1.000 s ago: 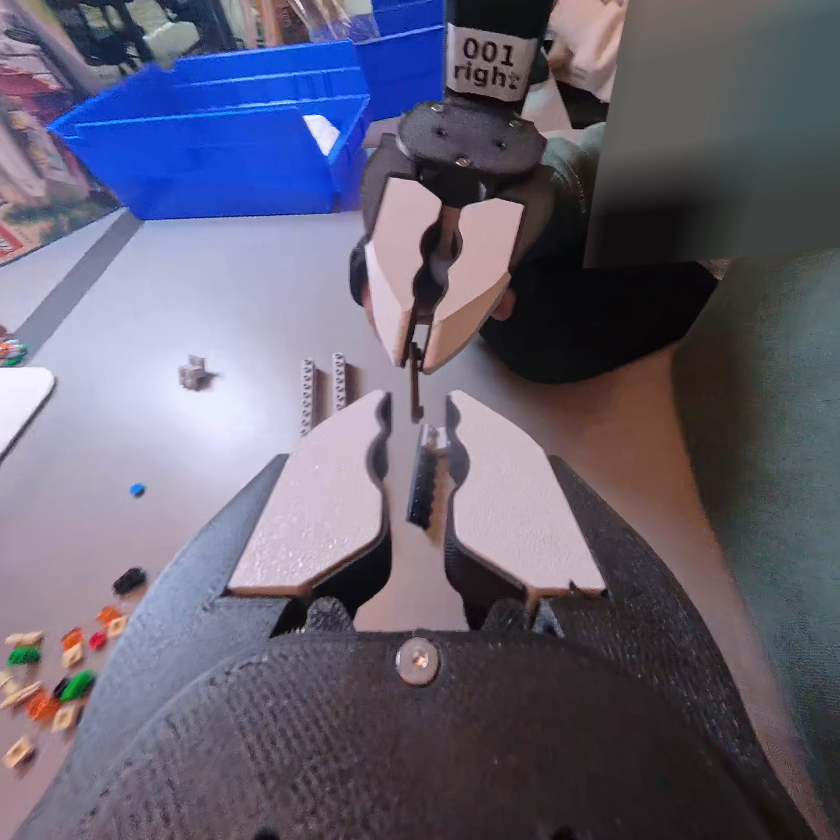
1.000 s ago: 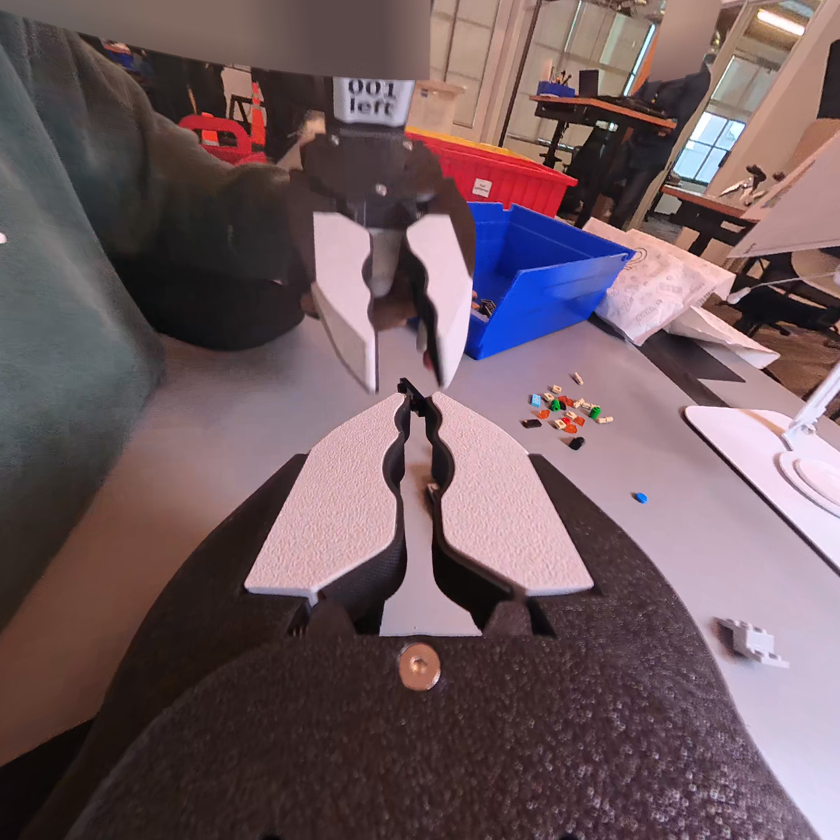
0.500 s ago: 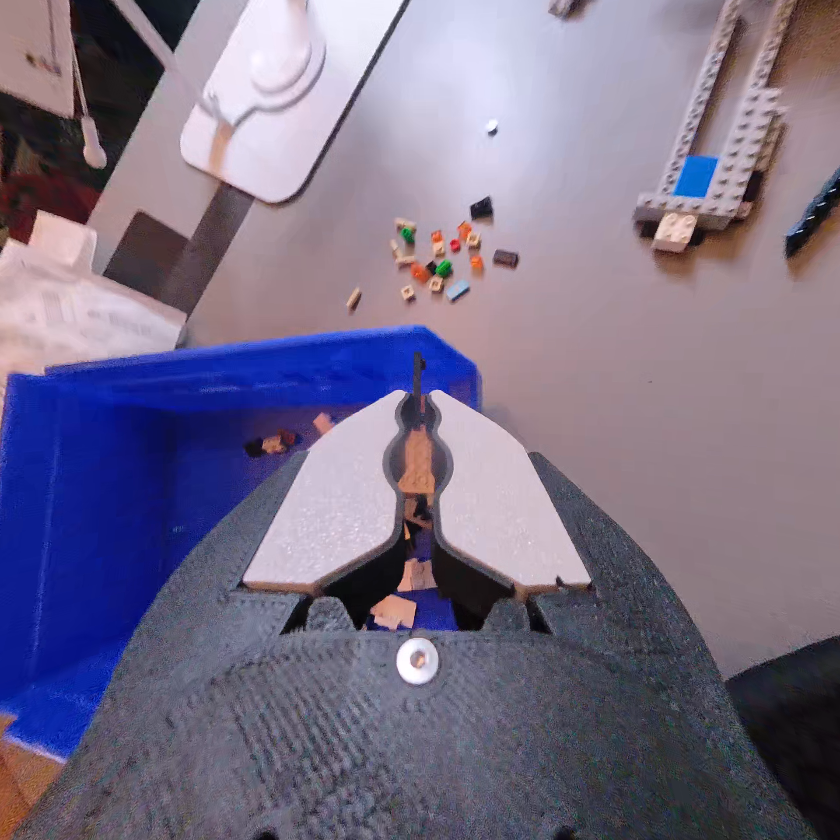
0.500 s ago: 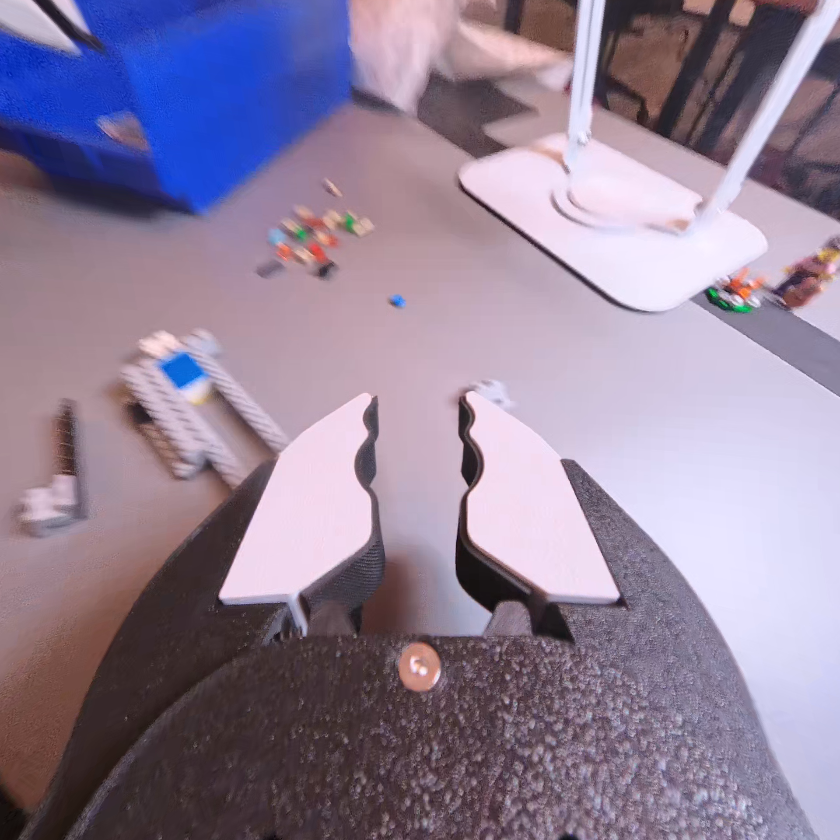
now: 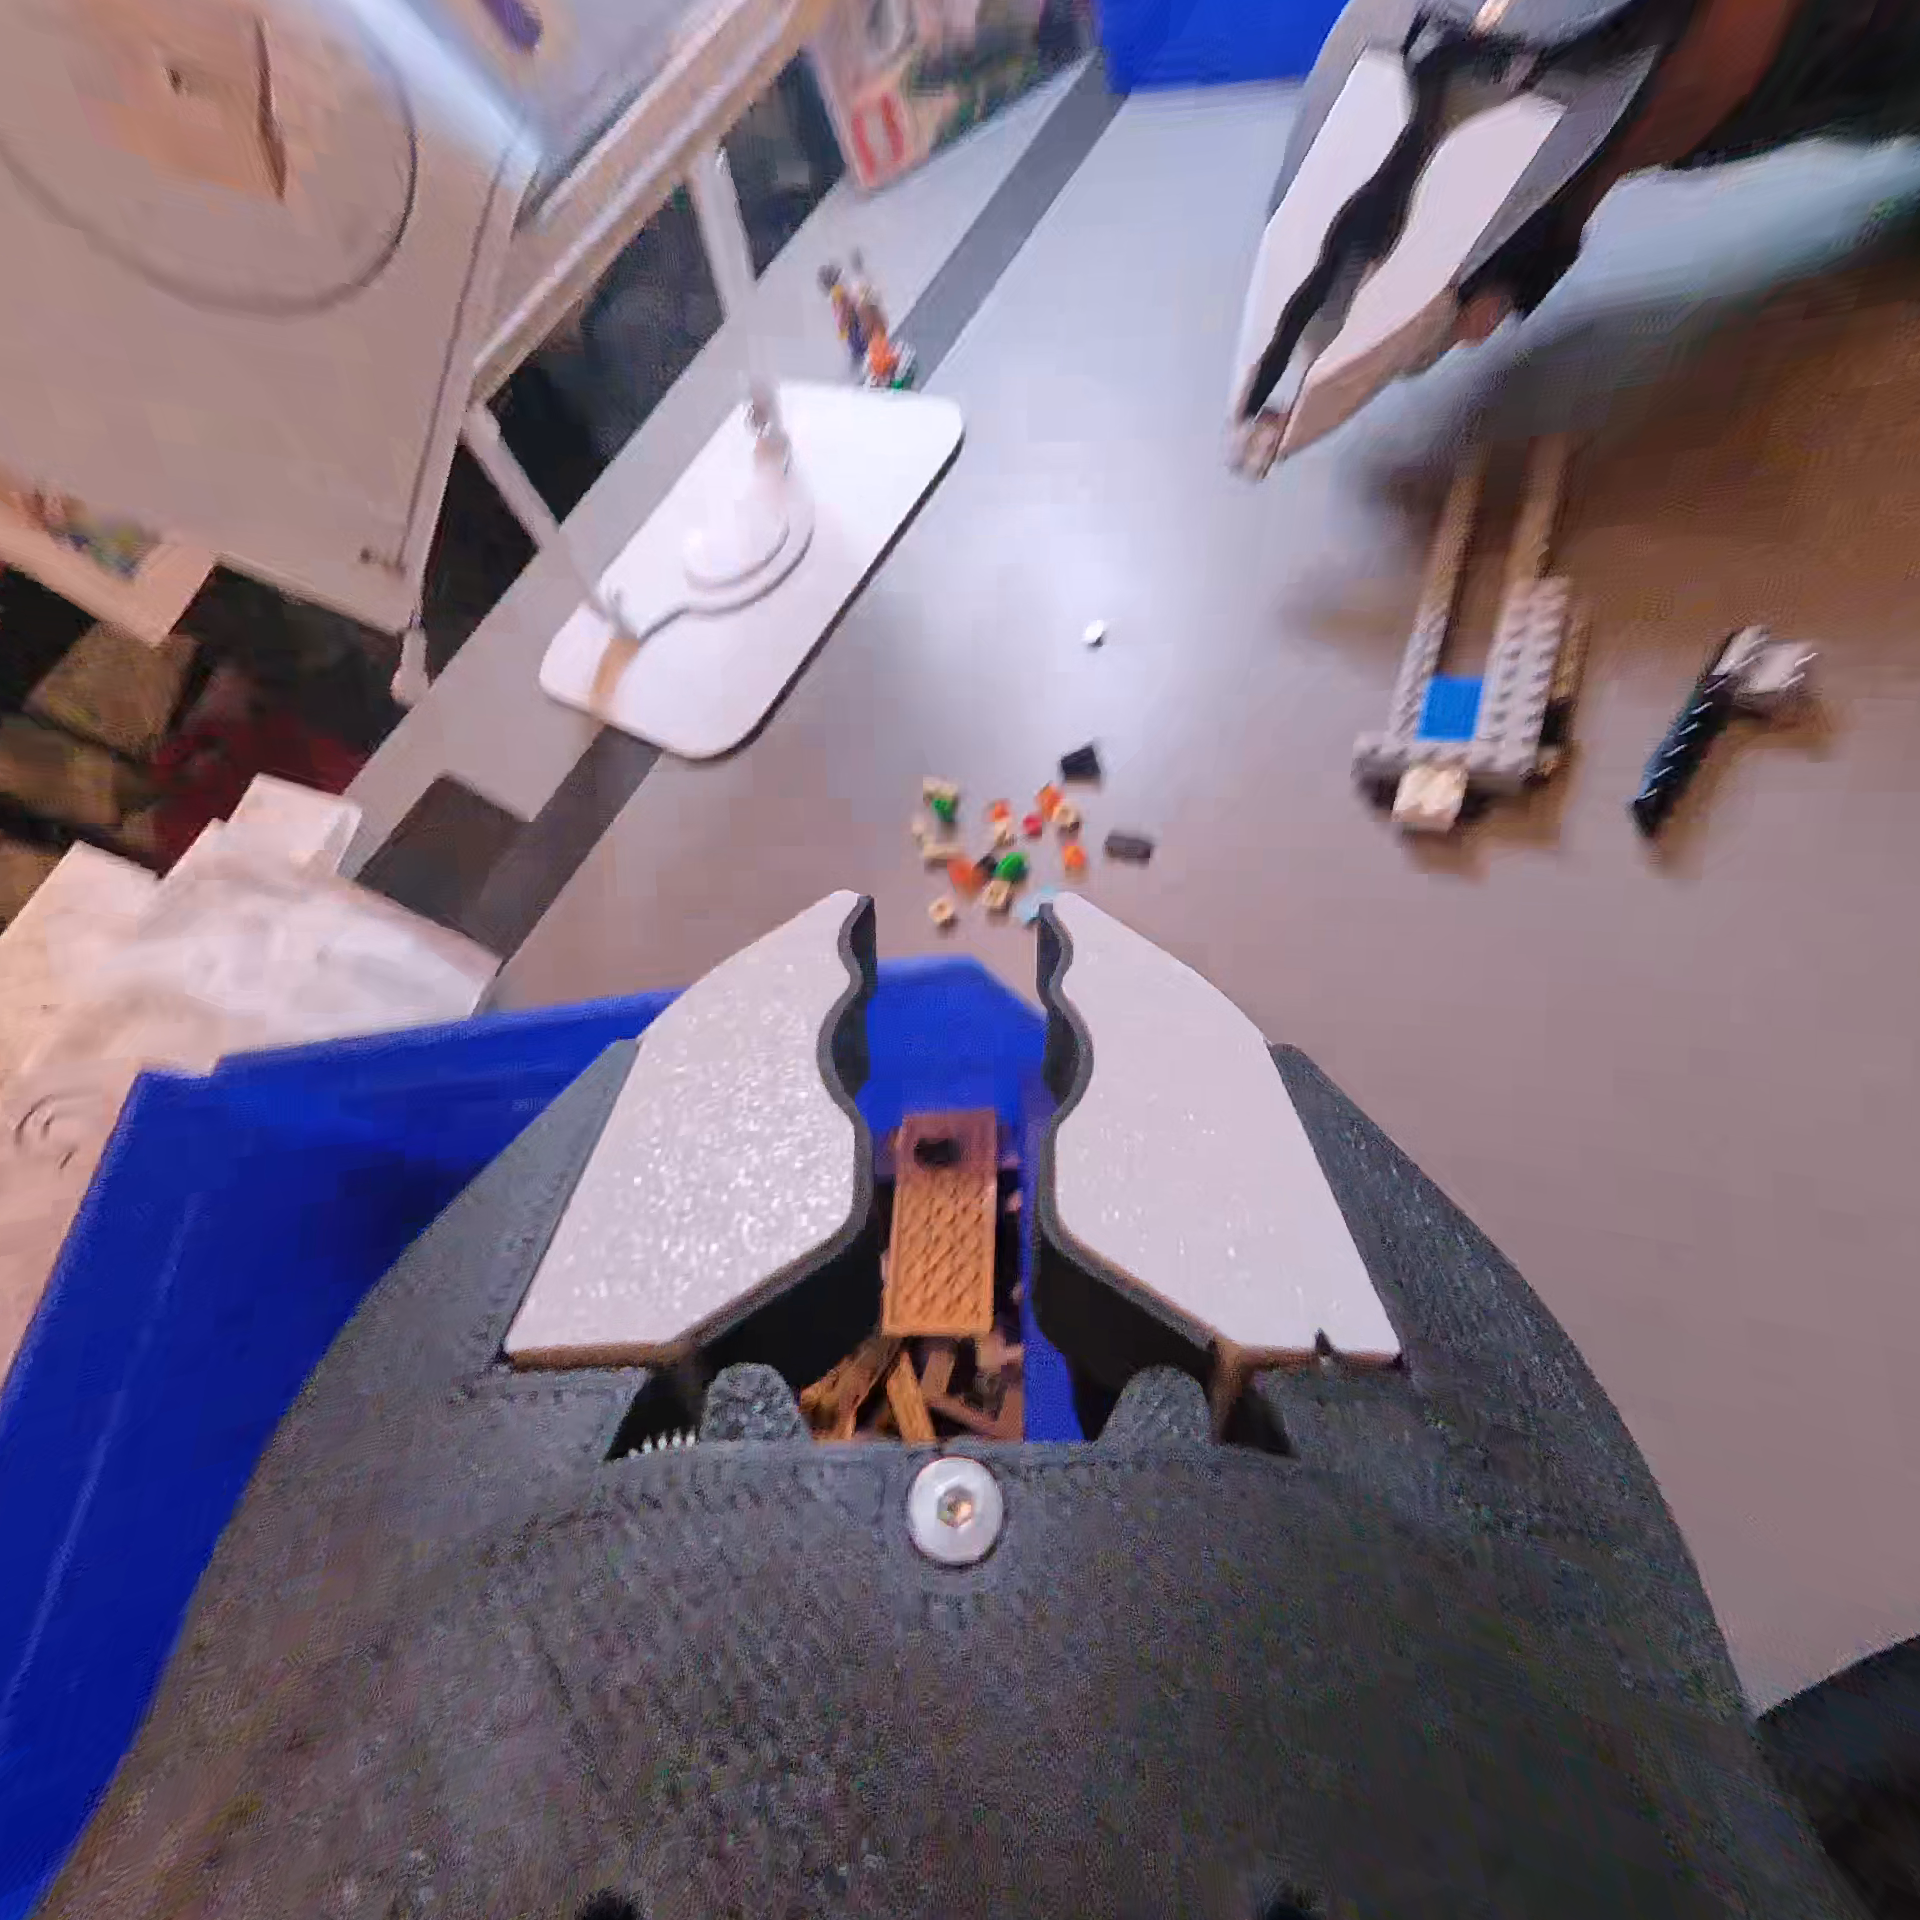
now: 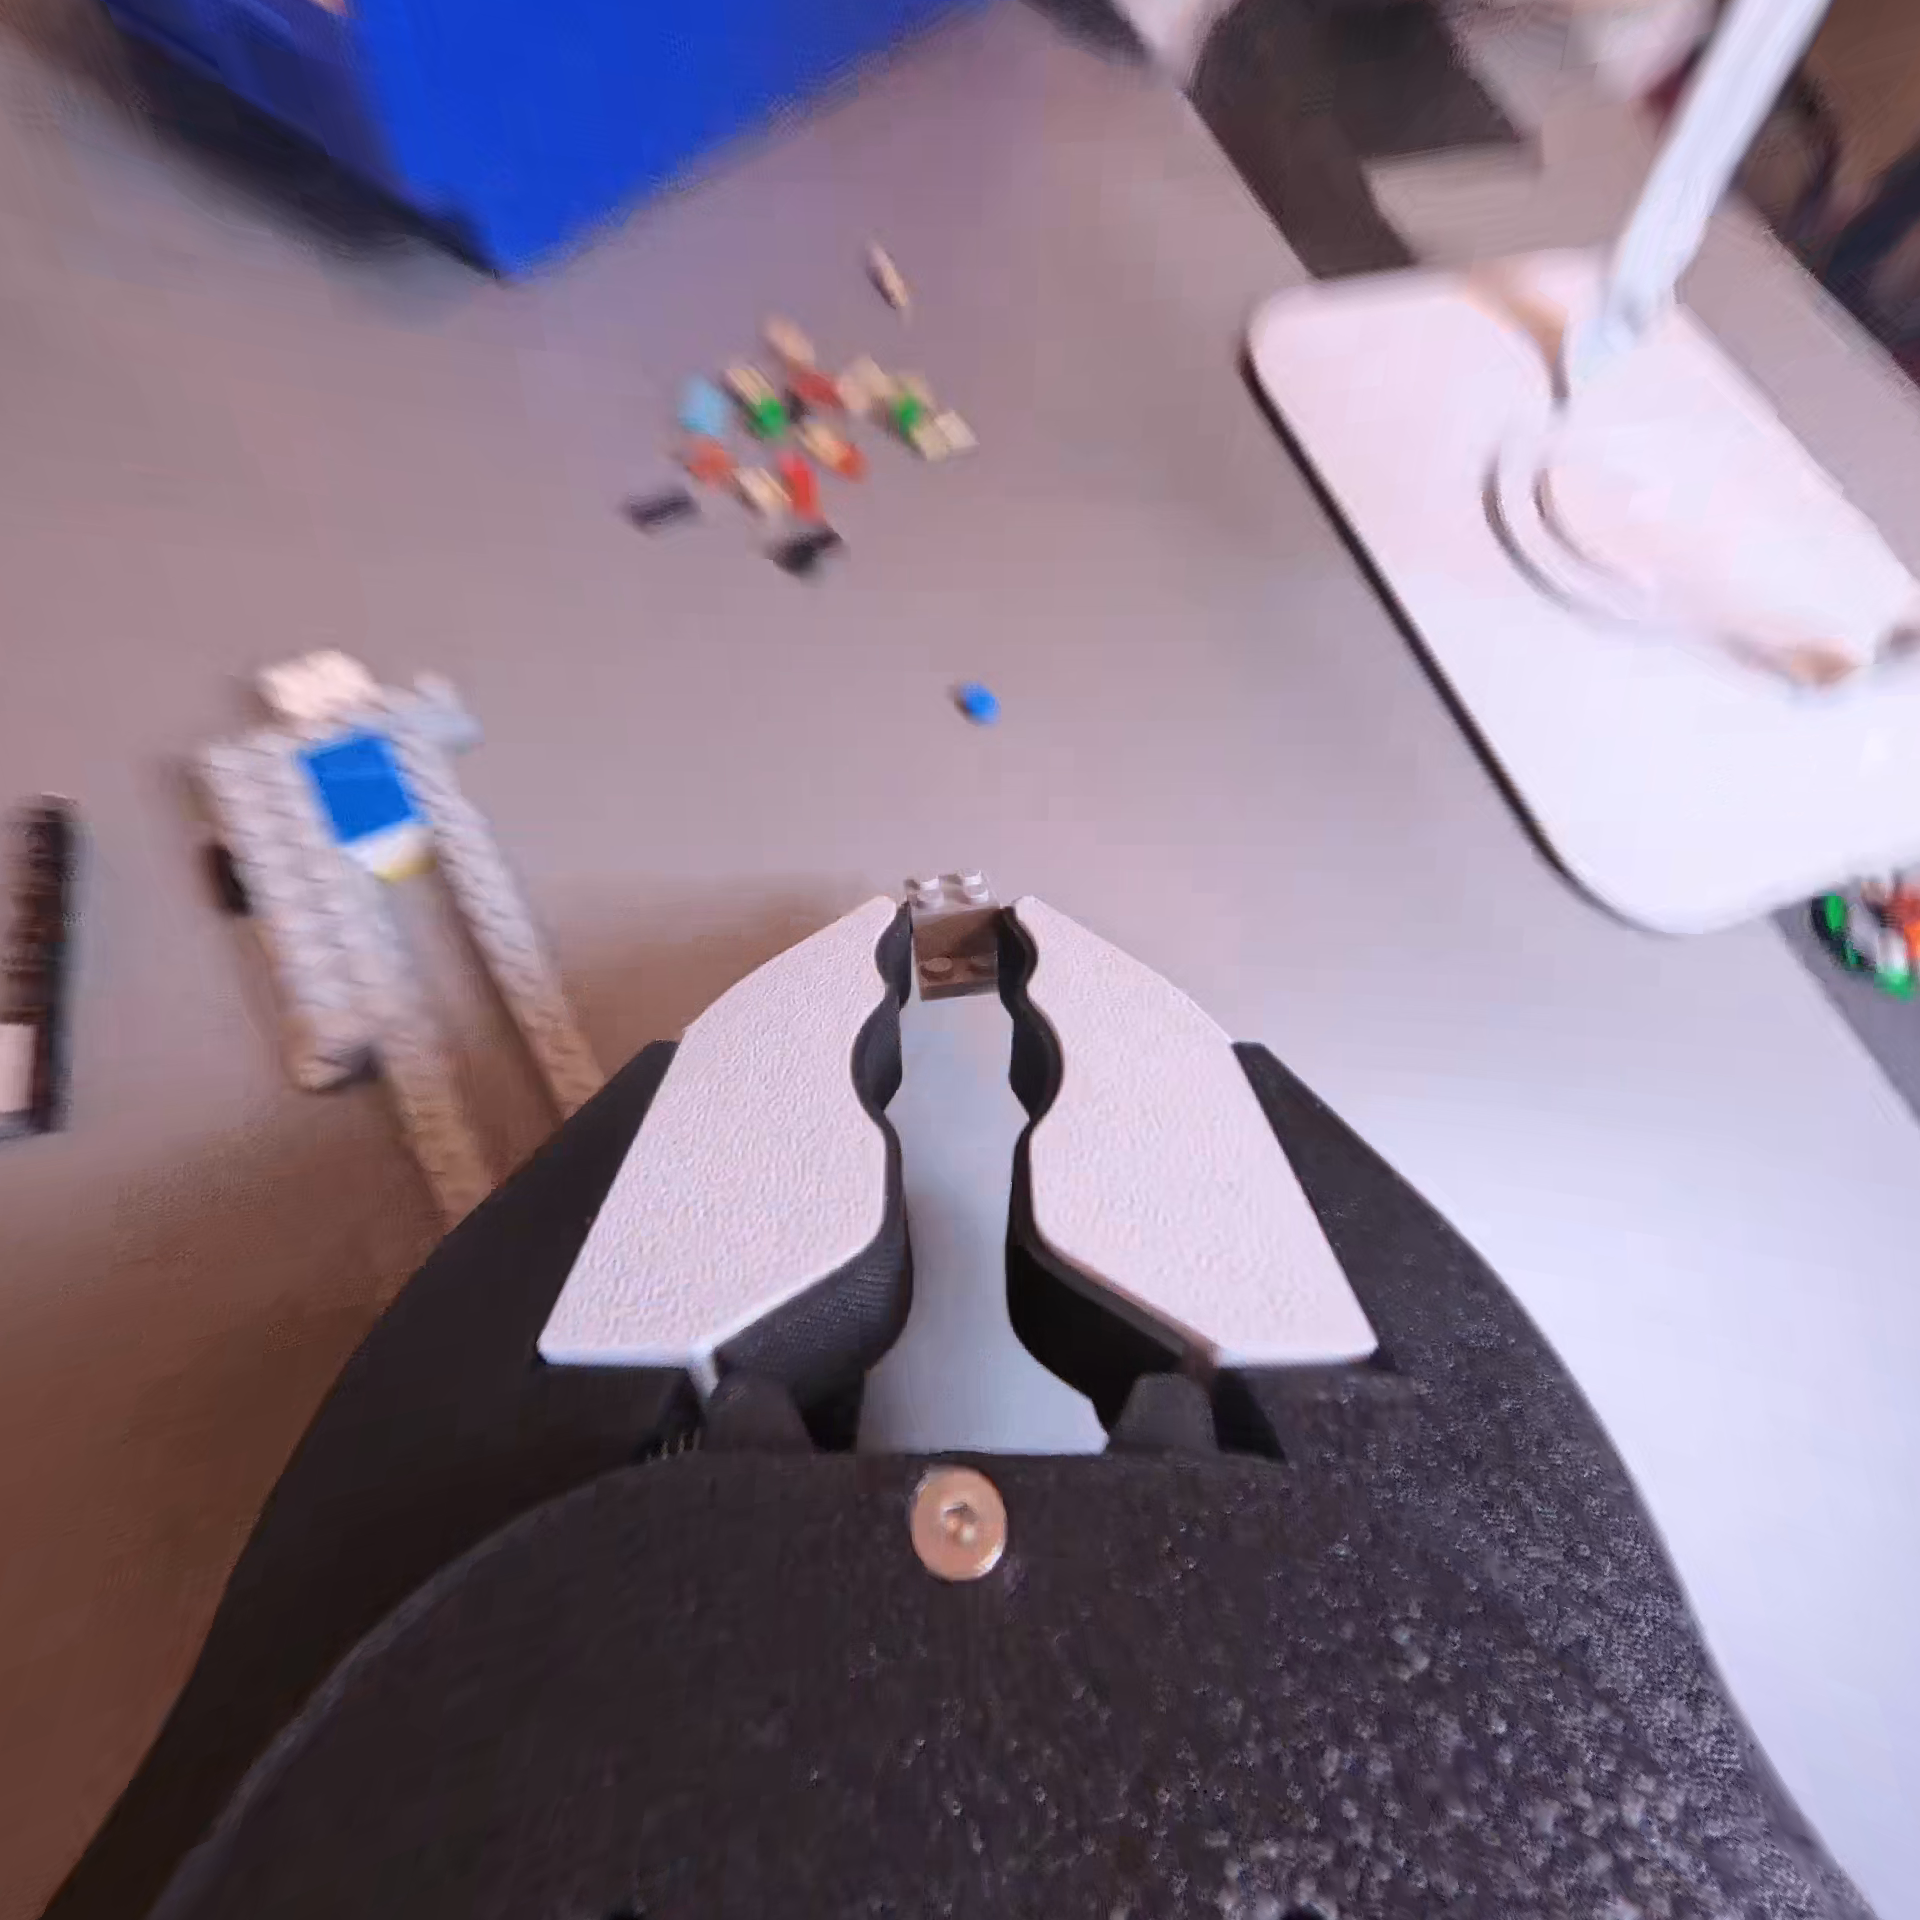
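Two grippers: each over a grey tabletop (image 6: 1195, 790) strewn with toy bricks
Left gripper (image 5: 954, 914): jaws spread with nothing between them, held above a blue bin (image 5: 312, 1164); tan latticed pieces (image 5: 940, 1247) lie in the bin below the gap
Right gripper (image 6: 956, 914): jaws pinching a small grey studded brick (image 6: 954, 930) at the very tips, both pads against its sides
Near the right gripper: a tiny blue piece (image 6: 977, 701) ahead, a grey plate frame with a blue tile (image 6: 358, 790) to the left
Farther off: a scatter of small coloured pieces (image 6: 821, 436), well apart from the brick
White lamp base (image 6: 1621, 582): on the tabletop, to the right
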{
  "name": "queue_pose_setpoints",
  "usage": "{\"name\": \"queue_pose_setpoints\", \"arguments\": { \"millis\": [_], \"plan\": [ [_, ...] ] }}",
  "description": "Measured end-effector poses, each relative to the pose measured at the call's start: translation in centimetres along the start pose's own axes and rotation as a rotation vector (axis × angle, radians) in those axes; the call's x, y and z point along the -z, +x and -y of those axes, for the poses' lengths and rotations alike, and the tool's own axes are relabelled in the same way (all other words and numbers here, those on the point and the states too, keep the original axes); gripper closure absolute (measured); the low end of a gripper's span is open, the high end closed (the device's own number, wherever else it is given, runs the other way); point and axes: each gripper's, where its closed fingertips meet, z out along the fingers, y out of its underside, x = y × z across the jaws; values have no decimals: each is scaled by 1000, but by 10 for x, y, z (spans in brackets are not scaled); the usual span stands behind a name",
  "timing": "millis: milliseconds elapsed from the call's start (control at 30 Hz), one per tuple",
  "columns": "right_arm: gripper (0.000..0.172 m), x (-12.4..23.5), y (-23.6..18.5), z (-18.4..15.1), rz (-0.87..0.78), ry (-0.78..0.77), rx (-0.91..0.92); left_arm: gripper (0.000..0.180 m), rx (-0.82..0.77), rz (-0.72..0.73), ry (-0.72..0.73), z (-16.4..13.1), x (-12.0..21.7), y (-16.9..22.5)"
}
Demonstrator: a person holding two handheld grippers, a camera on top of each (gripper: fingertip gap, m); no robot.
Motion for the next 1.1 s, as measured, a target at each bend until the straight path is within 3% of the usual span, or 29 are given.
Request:
{"name": "queue_pose_setpoints", "arguments": {
  "millis": [67, 167, 300, 433, 567, 667, 733, 800, 933, 1000, 1100],
  "plan": [
    [156, 8, -38, 38, 59, 174, 123, 152, 18, -126, 178, 36, -5, 36],
    [156, 18, -89, 80, 105, 329, 265, 149, 150, -349, 308, 65, -19, 84],
    [156, 25, -130, 107, 91, 406, 410, 149, 369, -605, 338, 75, -36, 121],
    [156, 30, -142, 116, 44, 439, 469, 166, 422, -696, 356, 80, -38, 135],
    [157, 31, -140, 116, 7, 432, 447, 173, 317, -618, 309, 77, -33, 126],
    [148, 23, -132, 85, 86, 263, 364, 173, 171, -358, 225, 59, -22, 82],
    [148, 19, -140, 44, 247, 55, 280, 173, 132, -230, 122, 37, -9, 48],
    [137, 18, -150, 6, 344, -117, 231, 172, 118, -124, -18, 2, 0, 18],
    [131, 14, -167, -26, 387, -242, 253, 171, 160, 46, -226, -58, 10, -25],
    [133, 10, -168, -33, 366, -297, 279, 150, 177, 75, -300, -77, 12, -33],
    [143, 7, -167, -32, 346, -299, 293, 135, 148, 112, -311, -79, 12, -36]
  ]
}}
